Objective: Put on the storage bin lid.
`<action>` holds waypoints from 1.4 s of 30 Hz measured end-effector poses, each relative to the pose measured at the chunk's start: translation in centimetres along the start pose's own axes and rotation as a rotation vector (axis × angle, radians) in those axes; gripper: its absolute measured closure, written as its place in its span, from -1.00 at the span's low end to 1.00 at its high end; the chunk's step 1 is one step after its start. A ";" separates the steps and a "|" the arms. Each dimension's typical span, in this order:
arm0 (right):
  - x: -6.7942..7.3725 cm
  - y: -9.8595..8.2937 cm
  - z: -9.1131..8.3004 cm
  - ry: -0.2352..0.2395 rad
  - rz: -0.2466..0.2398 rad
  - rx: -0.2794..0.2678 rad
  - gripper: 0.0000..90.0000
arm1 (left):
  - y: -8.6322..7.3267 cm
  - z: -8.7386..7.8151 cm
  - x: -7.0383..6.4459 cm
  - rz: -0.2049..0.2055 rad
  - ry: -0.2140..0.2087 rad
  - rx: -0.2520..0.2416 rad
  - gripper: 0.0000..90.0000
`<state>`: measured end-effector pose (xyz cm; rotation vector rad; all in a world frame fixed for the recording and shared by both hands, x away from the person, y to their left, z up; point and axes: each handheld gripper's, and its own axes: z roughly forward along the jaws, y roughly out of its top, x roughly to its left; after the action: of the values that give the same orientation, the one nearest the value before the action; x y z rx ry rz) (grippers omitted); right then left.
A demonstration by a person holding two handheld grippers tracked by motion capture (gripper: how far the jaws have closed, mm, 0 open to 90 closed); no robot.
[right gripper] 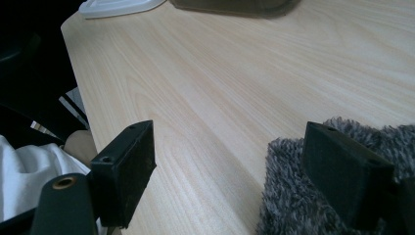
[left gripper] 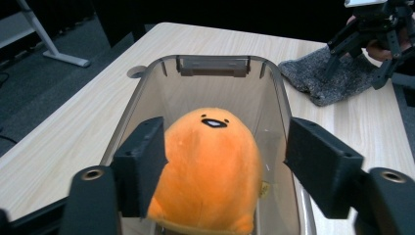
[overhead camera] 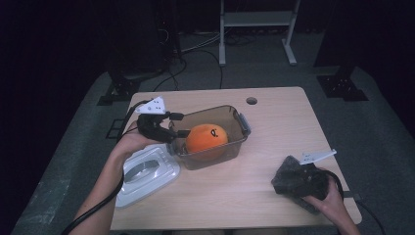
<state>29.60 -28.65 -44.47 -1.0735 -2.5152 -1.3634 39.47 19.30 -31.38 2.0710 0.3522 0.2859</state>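
An orange plush toy (overhead camera: pixel 206 138) with a small face lies inside a smoky clear container (overhead camera: pixel 241 123) at the table's middle. My left gripper (overhead camera: pixel 180 125) is open at the container's left end. In the left gripper view its jaws stand apart on either side of the plush toy (left gripper: pixel 210 166), above the container (left gripper: pixel 213 62). A grey fuzzy cloth (overhead camera: pixel 288 170) lies at the front right, and my right gripper (overhead camera: pixel 293 180) hovers open over it. In the right gripper view one jaw is above the cloth (right gripper: pixel 298 205), the other above bare wood.
The container's white lid (overhead camera: pixel 147 175) lies flat at the front left, beside the container. A round cable hole (overhead camera: pixel 251 101) sits near the table's far edge. The table's near edge (right gripper: pixel 78 88) is close to my right gripper. A white frame's legs (overhead camera: pixel 222 49) stand beyond.
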 end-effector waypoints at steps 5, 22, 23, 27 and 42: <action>-0.1 0.0 0.0 -0.005 -0.001 0.004 -0.57 | -0.7 -1.0 -0.3 -0.004 0.020 -0.002 -0.46; 0.0 -0.2 0.0 -0.008 0.003 0.010 -0.57 | -4.0 -4.1 -0.9 -0.046 0.065 -0.007 -0.66; 0.1 -0.1 0.0 -0.009 0.002 0.011 -0.57 | -4.2 -4.3 -0.9 -0.046 0.071 -0.006 -0.67; 0.1 -0.1 0.0 -0.010 0.001 0.007 -0.57 | -5.1 -5.0 -1.0 -0.046 0.091 0.002 -0.70; 0.2 -0.2 -0.1 -0.011 0.006 0.005 -0.57 | -9.1 -6.7 -0.9 -0.076 0.151 0.022 -0.72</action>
<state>29.34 -28.70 -44.45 -1.0891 -2.5200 -1.3527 35.18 28.67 -35.98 2.0571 0.5271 0.3953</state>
